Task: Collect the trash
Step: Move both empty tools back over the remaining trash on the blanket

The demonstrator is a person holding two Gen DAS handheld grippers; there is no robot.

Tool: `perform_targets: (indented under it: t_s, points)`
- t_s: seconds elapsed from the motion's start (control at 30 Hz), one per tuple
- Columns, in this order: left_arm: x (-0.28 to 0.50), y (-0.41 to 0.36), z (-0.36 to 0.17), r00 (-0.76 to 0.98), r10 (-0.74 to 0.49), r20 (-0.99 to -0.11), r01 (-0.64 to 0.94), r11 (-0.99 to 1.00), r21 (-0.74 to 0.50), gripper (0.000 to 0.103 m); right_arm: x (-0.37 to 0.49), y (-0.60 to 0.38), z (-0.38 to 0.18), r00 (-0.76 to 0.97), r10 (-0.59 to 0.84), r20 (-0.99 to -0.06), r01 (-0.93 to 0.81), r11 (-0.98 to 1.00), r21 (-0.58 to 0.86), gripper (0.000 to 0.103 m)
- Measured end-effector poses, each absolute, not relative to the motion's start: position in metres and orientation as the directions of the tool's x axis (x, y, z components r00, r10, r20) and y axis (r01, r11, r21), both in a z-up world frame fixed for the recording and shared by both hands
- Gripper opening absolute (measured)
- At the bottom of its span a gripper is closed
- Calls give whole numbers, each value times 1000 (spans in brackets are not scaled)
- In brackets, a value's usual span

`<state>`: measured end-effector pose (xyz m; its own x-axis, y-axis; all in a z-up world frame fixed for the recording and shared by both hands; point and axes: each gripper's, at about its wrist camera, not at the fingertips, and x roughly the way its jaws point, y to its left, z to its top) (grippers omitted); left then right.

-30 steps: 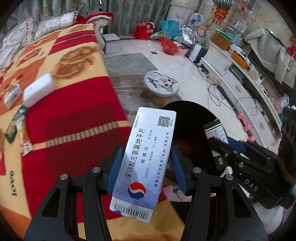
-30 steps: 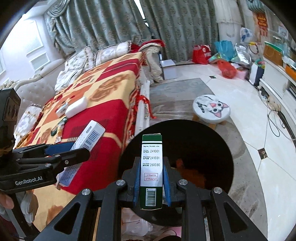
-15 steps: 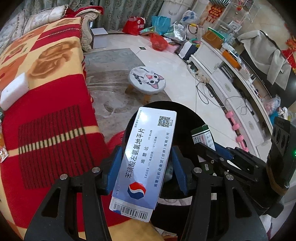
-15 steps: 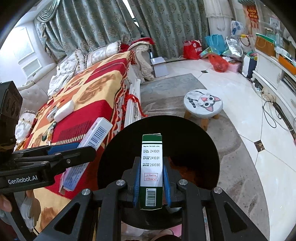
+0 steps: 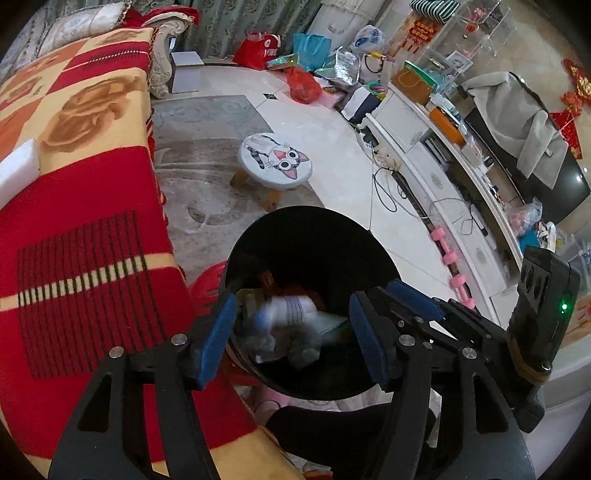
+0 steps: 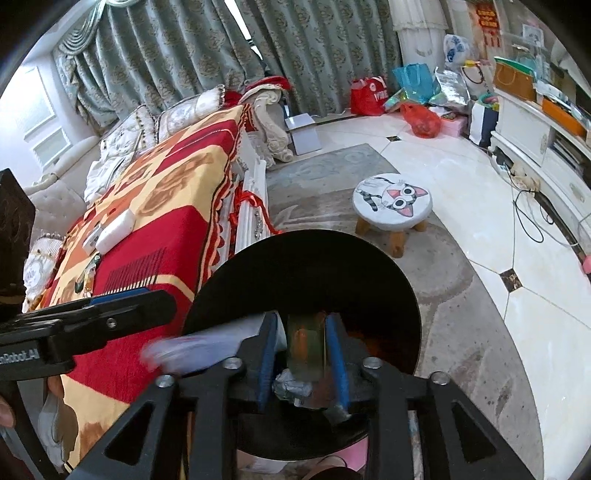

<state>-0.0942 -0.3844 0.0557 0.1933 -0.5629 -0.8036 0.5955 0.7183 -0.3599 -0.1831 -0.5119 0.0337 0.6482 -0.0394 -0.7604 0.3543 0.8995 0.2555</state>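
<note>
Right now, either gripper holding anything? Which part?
Nothing held. Both jaws have just been opening: the left gripper has let go of the white-blue box, and the green box drops, blurred, between the right gripper's pads into the black bin.

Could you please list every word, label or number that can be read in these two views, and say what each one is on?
"oRobot.AI": white lettering, its start cut off by the picture edge, on the left tongs in the right wrist view.
Falling white box: print too blurred to read.
Falling green box: too blurred to read.
Red wall hanging: gold characters too small to read.
Red bag: white lettering too small to read.
</note>
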Motion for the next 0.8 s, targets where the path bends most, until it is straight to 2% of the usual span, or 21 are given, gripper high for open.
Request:
perform_targets:
  t_s: [0.57, 0.8]
  points:
    - [-91, -327, 66, 394, -444, -804, 535, 822, -192, 62, -167, -463, 38, 644, 13, -765, 256, 939, 231, 32]
    - [-84, -289, 67, 480, -377, -792, 479, 869, -124, 62, -149, -430, 44, 646, 42, -762, 194, 957, 217, 37]
